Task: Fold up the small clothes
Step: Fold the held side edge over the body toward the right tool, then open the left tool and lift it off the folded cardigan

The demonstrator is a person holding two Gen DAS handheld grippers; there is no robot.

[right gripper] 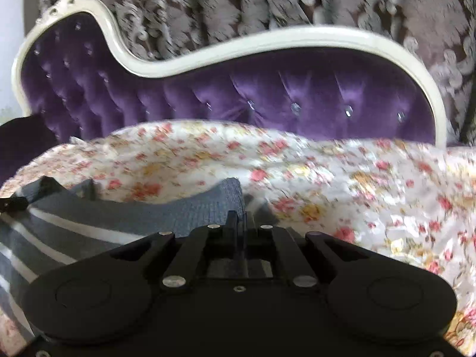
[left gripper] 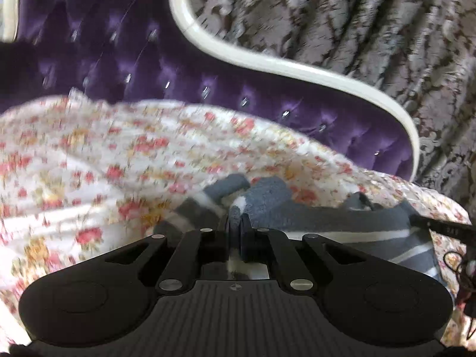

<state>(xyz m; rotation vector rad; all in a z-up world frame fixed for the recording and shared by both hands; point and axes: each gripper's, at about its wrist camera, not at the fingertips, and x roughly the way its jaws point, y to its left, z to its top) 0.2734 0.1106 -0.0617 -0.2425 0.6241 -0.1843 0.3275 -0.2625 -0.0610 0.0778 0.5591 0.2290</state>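
A small grey garment with white stripes [left gripper: 372,238] lies on a floral bedsheet [left gripper: 89,163]. In the left wrist view my left gripper [left gripper: 236,223] is shut on a bunched grey edge of that garment, with cloth squeezed between the two black fingers. The right wrist view has the same striped garment [right gripper: 89,223] at the lower left, and my right gripper [right gripper: 242,220] is shut on its grey corner, where the cloth rises into the closed fingers. The other gripper's black tip [right gripper: 12,203] pokes in at the left edge.
A purple tufted headboard [right gripper: 267,104] with a cream curved frame [right gripper: 297,37] stands behind the bed. Patterned grey-brown curtains [left gripper: 357,29] hang beyond it. The floral bedsheet [right gripper: 386,193] spreads to the right. A black cable [left gripper: 464,264] hangs at the right edge.
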